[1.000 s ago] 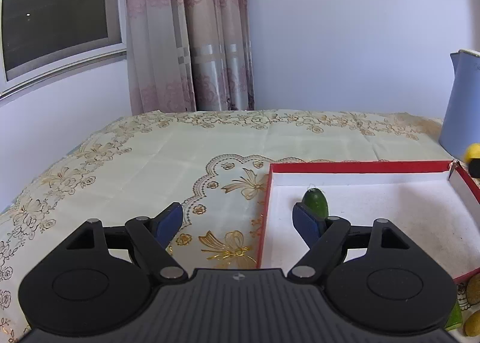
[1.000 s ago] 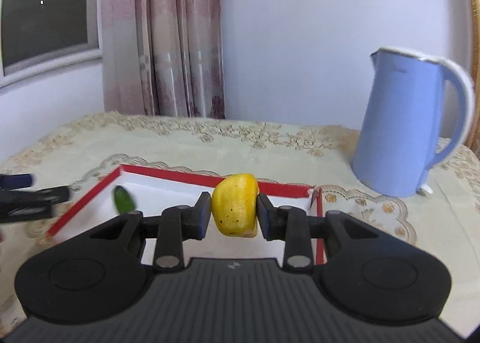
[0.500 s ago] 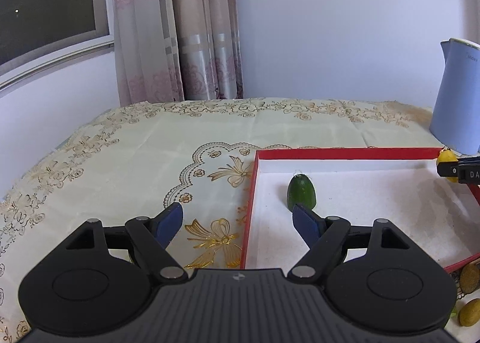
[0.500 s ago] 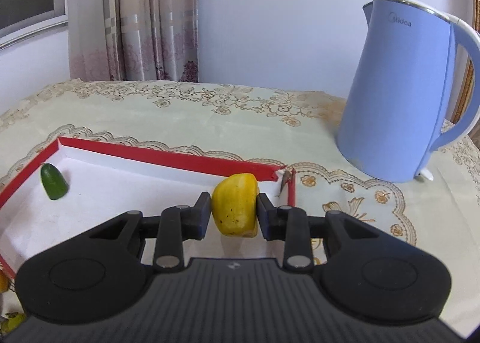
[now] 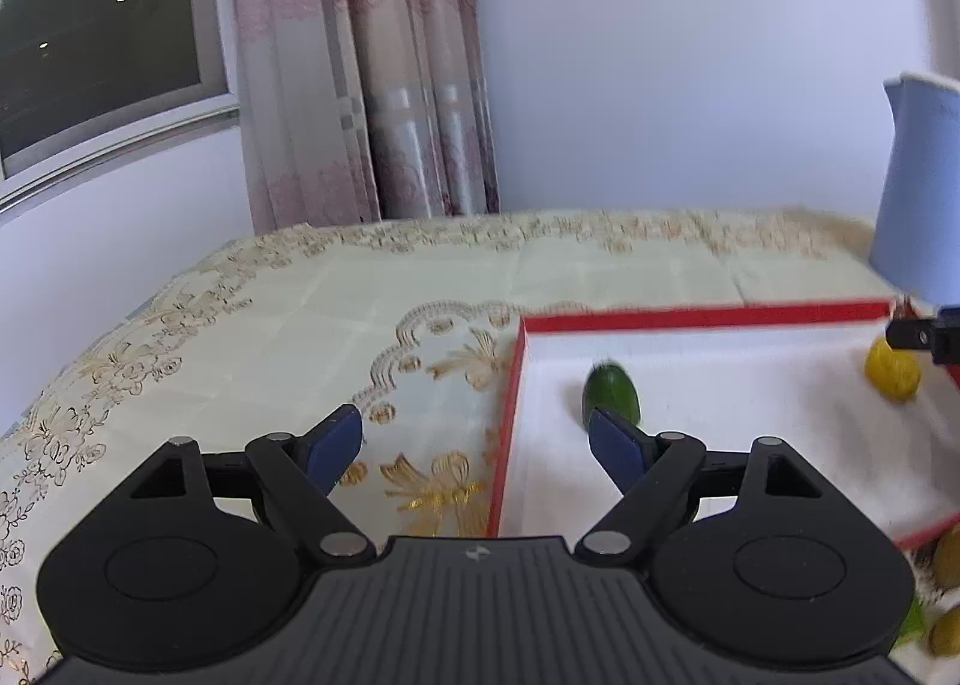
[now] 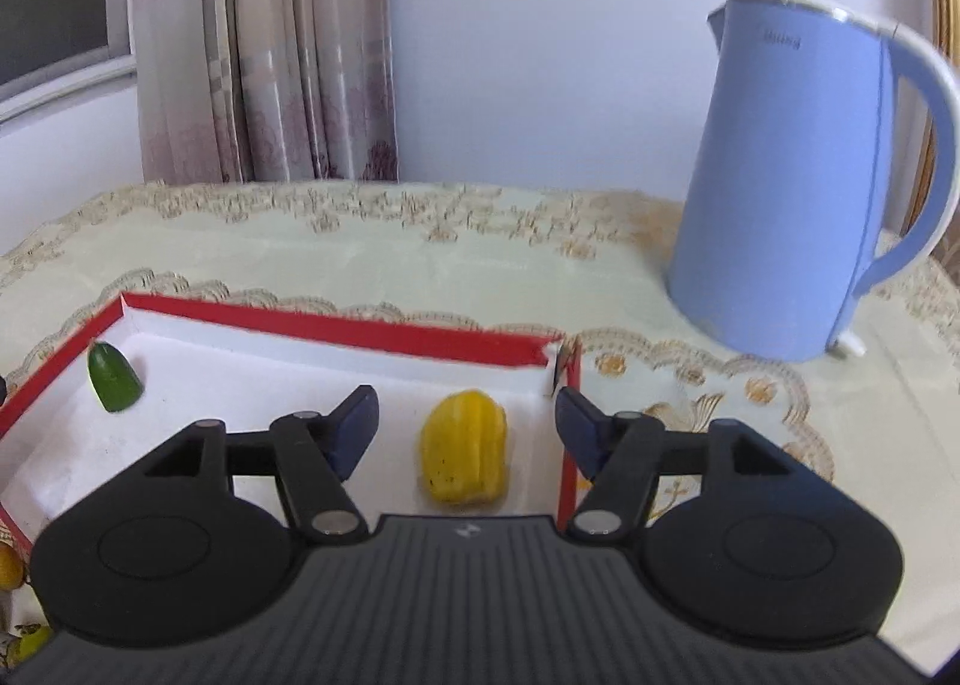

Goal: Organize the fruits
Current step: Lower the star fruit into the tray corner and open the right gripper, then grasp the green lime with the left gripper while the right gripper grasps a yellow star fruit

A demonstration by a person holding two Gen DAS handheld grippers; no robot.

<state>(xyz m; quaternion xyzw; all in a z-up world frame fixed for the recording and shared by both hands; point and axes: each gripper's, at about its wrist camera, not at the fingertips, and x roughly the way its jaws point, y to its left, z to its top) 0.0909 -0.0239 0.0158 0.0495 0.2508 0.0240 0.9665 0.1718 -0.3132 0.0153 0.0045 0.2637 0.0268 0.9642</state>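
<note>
A shallow red-rimmed box (image 6: 336, 325) with a white floor lies on the embroidered tablecloth. A ridged yellow fruit (image 6: 465, 448) rests on the box floor near its right wall, between the fingers of my right gripper (image 6: 467, 427), whose jaws are opening and no longer touch it. A small green fruit (image 6: 113, 376) stands in the box's far left corner. In the left wrist view the green fruit (image 5: 612, 398) sits just past the right fingertip of my left gripper (image 5: 475, 439), which is open and empty over the box's left rim (image 5: 510, 415). The yellow fruit (image 5: 892, 373) shows at the right.
A tall blue electric kettle (image 6: 804, 193) stands on the cloth right of the box. Several loose yellow-green fruits (image 5: 948, 595) lie outside the box near its front edge. Curtains, a window and a wall bound the table's far side.
My right gripper carried the yellow fruit over the box, lowered it and opened, leaving it on the box floor. The left gripper stayed open.
</note>
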